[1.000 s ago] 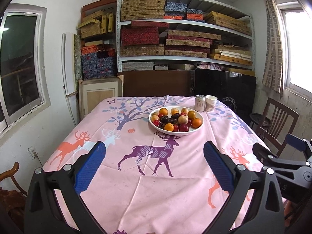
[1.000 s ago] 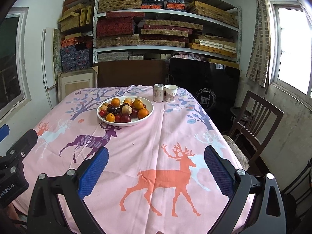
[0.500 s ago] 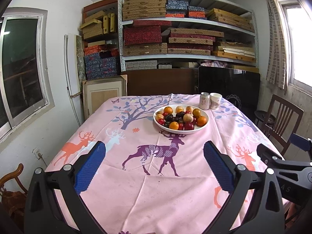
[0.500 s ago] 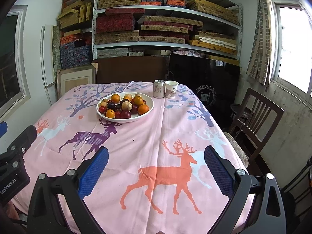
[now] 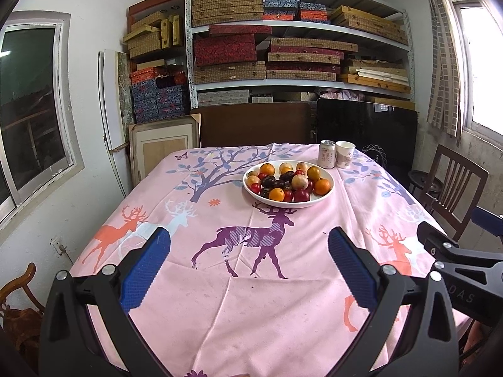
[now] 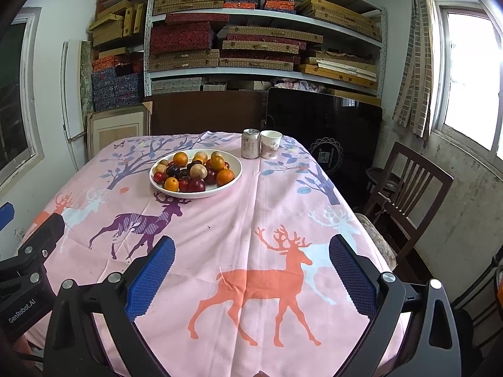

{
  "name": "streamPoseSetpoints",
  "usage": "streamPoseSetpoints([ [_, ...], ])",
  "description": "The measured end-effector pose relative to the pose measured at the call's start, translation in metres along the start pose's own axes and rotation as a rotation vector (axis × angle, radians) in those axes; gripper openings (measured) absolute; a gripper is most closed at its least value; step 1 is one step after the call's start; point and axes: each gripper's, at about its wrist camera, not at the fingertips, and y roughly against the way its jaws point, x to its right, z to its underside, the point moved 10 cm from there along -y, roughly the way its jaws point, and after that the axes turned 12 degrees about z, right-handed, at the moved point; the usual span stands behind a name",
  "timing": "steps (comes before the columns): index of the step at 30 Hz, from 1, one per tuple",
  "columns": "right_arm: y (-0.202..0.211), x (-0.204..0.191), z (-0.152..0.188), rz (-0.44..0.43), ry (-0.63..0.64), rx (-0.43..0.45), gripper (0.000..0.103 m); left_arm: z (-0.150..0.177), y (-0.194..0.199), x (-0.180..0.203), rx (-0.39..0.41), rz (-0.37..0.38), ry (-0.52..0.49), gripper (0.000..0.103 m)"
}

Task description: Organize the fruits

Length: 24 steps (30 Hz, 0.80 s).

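- While both grippers hang over the near edge of the tabletop, the left gripper has its blue-padded fingers spread wide with nothing between them.
- The right gripper is likewise spread wide and empty, its pads over the orange deer printed on the pink cloth.
- In the left wrist view the right gripper's black frame shows at the right border; in the right wrist view the left gripper's frame shows at the left border, so the two sit side by side.
- The white plate stands toward the far edge of the tabletop, well apart from both grippers, a little left of the middle in the right wrist view.
- The fruits are heaped on that plate: oranges around the rim, dark red and near-black plums in the middle, and pale tan round fruits among them.
- None of the fruit lies loose on the cloth; all of it is on the plate.
- A drink can and a paper cup stand upright, touching or nearly so, just beyond the plate at the far edge toward the right corner.
- A wooden chair stands off the right edge of the tabletop.
- Shelves stacked with flat boxes fill the wall past the far edge.
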Motion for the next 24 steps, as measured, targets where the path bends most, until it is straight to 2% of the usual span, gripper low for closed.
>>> streamPoseSetpoints([
  [14, -0.008, 0.004, 0.001, 0.008, -0.001, -0.013, 0.099, 0.008, -0.021, 0.009, -0.047, 0.032, 0.016, 0.099],
  [20, -0.013, 0.006, 0.001, 0.009, -0.001, -0.023, 0.099, 0.004, -0.018, 0.011, -0.004, 0.052, 0.013, 0.099],
  [24, -0.017, 0.005, 0.001, 0.011, -0.003, -0.033, 0.099, 0.005, -0.019, 0.012, -0.025, 0.058, 0.018, 0.099],
])
